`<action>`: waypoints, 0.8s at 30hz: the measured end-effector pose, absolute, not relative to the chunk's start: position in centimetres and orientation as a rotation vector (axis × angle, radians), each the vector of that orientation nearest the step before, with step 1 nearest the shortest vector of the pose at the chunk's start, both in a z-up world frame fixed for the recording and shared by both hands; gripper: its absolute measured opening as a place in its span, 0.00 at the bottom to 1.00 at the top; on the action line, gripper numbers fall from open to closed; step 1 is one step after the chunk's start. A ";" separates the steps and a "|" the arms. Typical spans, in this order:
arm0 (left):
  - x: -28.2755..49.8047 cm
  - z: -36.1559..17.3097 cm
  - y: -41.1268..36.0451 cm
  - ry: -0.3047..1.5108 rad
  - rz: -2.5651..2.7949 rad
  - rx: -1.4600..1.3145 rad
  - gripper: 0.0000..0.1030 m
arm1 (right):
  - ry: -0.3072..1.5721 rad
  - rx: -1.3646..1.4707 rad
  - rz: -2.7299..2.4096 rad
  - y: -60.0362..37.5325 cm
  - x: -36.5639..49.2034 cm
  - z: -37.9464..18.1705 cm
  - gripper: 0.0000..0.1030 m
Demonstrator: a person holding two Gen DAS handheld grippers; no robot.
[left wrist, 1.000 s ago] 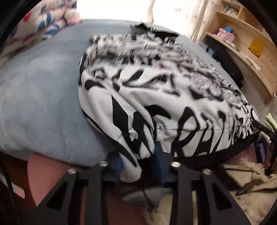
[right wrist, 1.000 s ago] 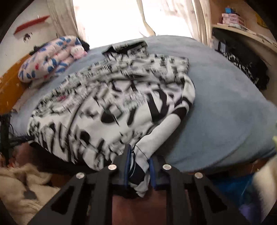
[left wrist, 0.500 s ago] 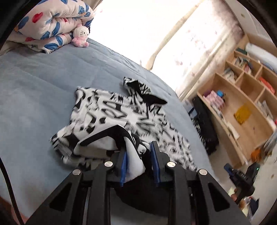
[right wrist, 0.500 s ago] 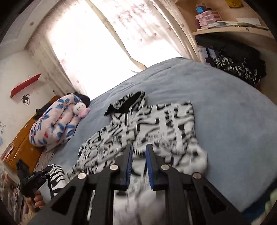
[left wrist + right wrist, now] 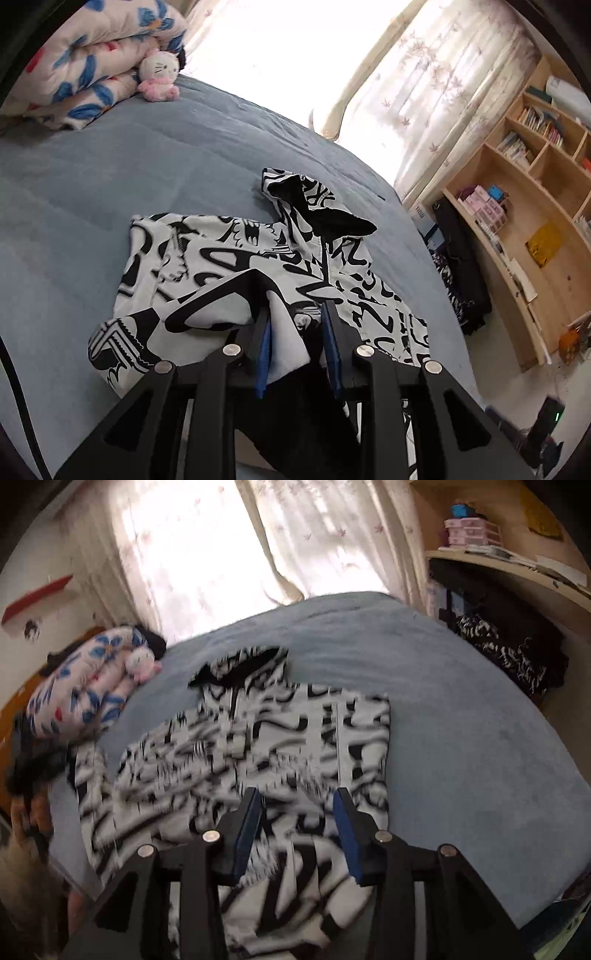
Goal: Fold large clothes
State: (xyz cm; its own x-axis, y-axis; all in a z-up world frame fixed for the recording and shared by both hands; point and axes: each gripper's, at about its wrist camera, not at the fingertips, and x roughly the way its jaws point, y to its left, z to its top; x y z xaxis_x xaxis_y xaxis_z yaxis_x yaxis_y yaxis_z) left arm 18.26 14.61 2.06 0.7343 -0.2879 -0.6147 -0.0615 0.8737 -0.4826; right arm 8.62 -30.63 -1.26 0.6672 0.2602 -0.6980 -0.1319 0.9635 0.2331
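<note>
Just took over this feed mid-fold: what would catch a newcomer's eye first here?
The black-and-white patterned hoodie spread on the blue bedspread dominates. The left claw pinches a lifted fold of it, while the right claw has just been opening, pads off the cloth. A floral quilt sits far left.

You won't find a word or number here that can be read with any certainty. The black-and-white hoodie (image 5: pixel 236 258) on the bed is covered in large graffiti-style lettering, but its strokes are bent by folds and, in the right wrist view, smeared by blur. The book spines on the far right wooden shelf (image 5: pixel 532 221) are too small to make out, and so are the pink boxes (image 5: pixel 471 531) on it.
</note>
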 end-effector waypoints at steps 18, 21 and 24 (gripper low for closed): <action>20.8 0.2 14.3 0.798 -0.081 -0.498 0.23 | 0.868 -0.248 0.321 -25.4 -2.3 -8.4 0.40; 20.5 0.4 14.3 0.799 -0.077 -0.492 0.23 | 0.838 -0.350 0.300 -24.4 -2.9 -9.0 0.41; 20.2 0.4 14.3 0.801 -0.074 -0.486 0.23 | 0.786 -0.434 0.267 -23.6 -4.1 -9.3 0.44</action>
State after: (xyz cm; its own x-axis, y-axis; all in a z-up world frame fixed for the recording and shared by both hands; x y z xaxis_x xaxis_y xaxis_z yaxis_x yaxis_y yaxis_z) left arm 20.24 14.25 0.42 0.6994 -0.2445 -0.6716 -0.1174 0.8877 -0.4453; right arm -4.11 -23.56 -9.31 0.6801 0.0716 -0.7296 -0.3884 0.8793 -0.2758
